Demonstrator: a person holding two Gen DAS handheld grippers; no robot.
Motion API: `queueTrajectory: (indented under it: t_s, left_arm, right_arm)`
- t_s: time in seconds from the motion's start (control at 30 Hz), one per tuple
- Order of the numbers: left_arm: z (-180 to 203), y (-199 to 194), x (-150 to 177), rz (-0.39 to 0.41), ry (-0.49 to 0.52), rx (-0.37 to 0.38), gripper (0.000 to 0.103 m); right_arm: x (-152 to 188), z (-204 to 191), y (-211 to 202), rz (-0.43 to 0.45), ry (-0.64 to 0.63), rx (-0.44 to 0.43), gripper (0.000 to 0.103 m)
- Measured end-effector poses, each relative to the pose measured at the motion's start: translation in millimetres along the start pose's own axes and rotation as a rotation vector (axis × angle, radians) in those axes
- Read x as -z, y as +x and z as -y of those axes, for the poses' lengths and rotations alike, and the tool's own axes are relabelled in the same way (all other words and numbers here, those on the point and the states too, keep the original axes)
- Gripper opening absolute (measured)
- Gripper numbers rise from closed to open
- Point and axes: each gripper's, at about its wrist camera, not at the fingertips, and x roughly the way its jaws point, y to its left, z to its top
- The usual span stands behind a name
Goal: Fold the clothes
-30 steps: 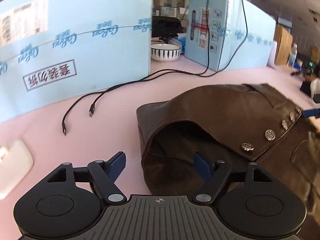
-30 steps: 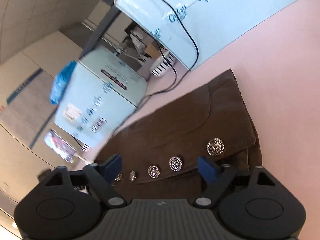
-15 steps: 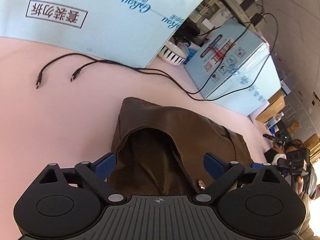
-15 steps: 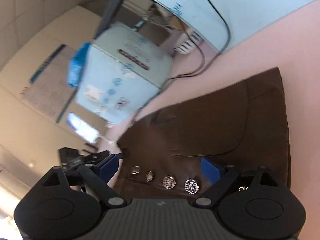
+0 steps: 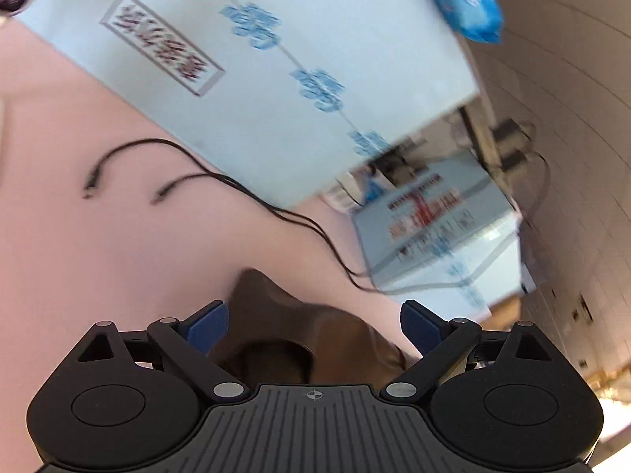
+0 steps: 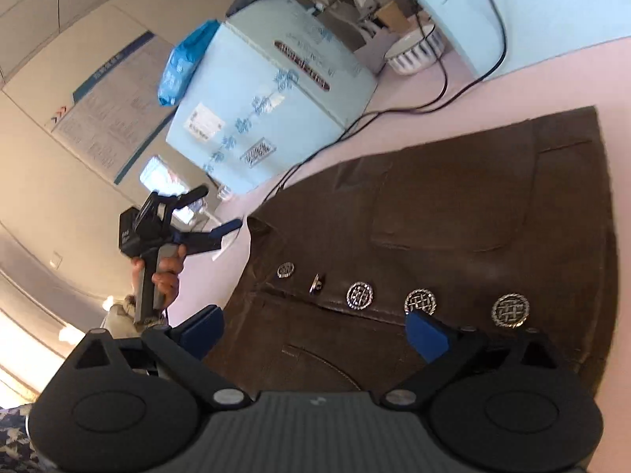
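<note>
pink tabletop (image 6: 615, 90) | brown jacket (image 6: 453, 213) lies flat | blue boxes (image 5: 276, 59) behind | left tool (image 5: 314, 325), right tool (image 6: 315, 329) wide open, holding nothing

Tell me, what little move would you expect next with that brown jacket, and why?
Probably lowering the left gripper onto the sleeve end and closing on it. Its jaws are open and hold nothing, with the sleeve's open cuff between the fingers. The right gripper is open too, above the brown jacket, which lies spread on the pink table, buttons up.
</note>
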Motion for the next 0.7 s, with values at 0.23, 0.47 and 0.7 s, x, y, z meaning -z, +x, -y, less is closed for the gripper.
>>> queueTrajectory:
  t_s: [0.23, 0.47, 0.7]
  left_arm:
    - [12.1, 59.0, 14.1, -0.102, -0.051, -0.13, 0.096]
    - [-36.4, 51.4, 6.6, 0.238, -0.278, -0.014, 0.096]
    - [-49.3, 42.4, -6.8, 0.108, -0.299, -0.08, 0.092]
  right_arm:
    - [11.4, 9.4, -21.2, 0.089, 0.041, 0.051, 0.101]
    - [37.4, 4.6, 10.6, 0.144, -0.074, 0.194, 0.099]
    - [40.2, 5.3, 10.0, 0.165, -0.071, 0.199, 0.1]
